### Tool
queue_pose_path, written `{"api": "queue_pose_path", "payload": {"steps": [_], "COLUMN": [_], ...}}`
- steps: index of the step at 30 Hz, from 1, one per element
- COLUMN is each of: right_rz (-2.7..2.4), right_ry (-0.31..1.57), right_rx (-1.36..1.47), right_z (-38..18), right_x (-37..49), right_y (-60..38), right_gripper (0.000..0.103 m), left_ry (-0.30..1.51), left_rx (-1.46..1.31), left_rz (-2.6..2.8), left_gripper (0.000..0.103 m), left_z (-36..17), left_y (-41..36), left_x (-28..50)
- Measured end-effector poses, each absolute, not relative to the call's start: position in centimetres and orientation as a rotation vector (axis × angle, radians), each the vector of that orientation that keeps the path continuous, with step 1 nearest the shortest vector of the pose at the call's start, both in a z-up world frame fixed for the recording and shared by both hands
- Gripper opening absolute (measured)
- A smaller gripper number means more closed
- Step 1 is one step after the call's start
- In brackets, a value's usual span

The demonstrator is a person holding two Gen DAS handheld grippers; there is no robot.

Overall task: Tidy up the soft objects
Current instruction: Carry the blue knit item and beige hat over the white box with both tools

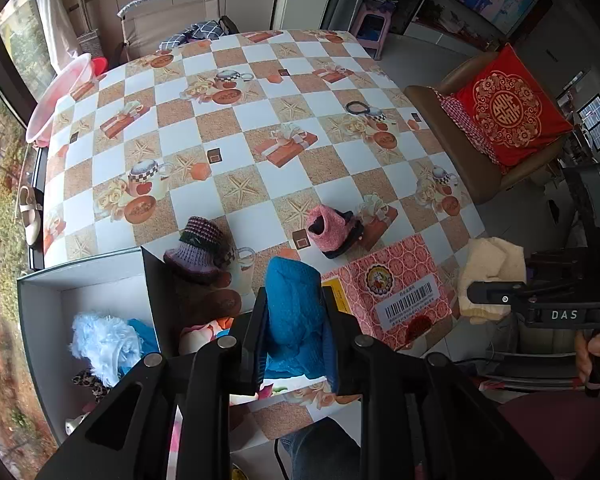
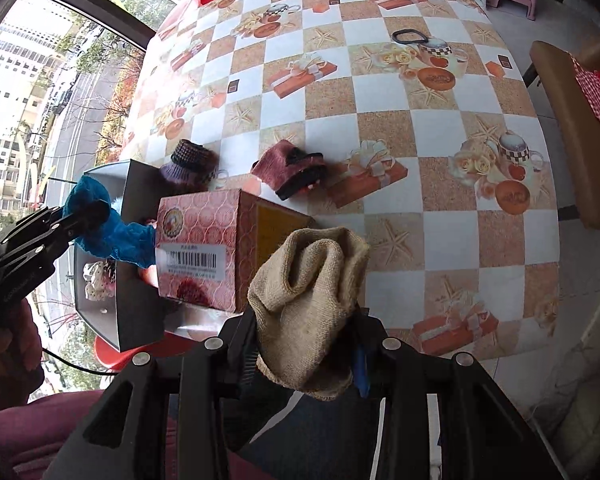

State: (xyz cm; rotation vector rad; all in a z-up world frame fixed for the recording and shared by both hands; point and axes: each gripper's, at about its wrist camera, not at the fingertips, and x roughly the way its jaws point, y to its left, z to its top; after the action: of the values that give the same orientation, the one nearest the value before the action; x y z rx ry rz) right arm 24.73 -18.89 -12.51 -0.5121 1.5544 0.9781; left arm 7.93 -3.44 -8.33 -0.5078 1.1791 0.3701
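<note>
Both claws are loaded, so the step in hand looks like the carry-and-drop stage of sorting soft things into boxes. The left claw (image 1: 294, 332) is clenched on a blue knit (image 1: 296, 312), held in the air just beside the near corner of the pink box (image 1: 396, 292) and between it and the grey box (image 1: 100, 280). The right claw (image 2: 306, 344) is clenched on a beige sock (image 2: 312, 300), which stands bunched up between the fingers, just on the near side of the pink box and off the bench (image 2: 440, 160) surface.

The grey box, left of the pink box, is open and already holds a pale blue furry piece (image 1: 100, 340) and some patterned bits. Two knitted booties are not yet picked up: a purple bootie (image 1: 200, 252) against the grey box's far wall, and a pink bootie (image 1: 334, 232) just beyond the pink box. A black hair tie (image 1: 358, 107) lies well beyond the pink box.

My judgement: the next move calls for swinging the blue knit leftward over the grey box's rim and letting go so it drops inside, clear of the wall. Which box the sock belongs in cannot be told from here; the pink box appears closed.
</note>
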Motion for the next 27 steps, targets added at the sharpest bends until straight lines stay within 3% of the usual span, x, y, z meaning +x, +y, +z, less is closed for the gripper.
{"api": "queue_pose_path", "payload": {"steps": [12,27], "right_rz": [1.116,1.349], "right_ry": [1.446,1.302], "right_rx": [-0.663,-0.849], "right_z": [-8.8,-6.4], "right_x": [17.7,10.9], "right_y": [-18.4,-11.2], "right_gripper": [0.039,0.039], "left_ry": [1.112,1.024], "left_rx": [-0.481,-0.568], "left_rz": [0.377,0.55], "left_gripper": [0.025,0.025], "left_z": [-6.5,-5.0], "left_y": [-4.3,-1.8], "left_x": [4.8,-2.0]}}
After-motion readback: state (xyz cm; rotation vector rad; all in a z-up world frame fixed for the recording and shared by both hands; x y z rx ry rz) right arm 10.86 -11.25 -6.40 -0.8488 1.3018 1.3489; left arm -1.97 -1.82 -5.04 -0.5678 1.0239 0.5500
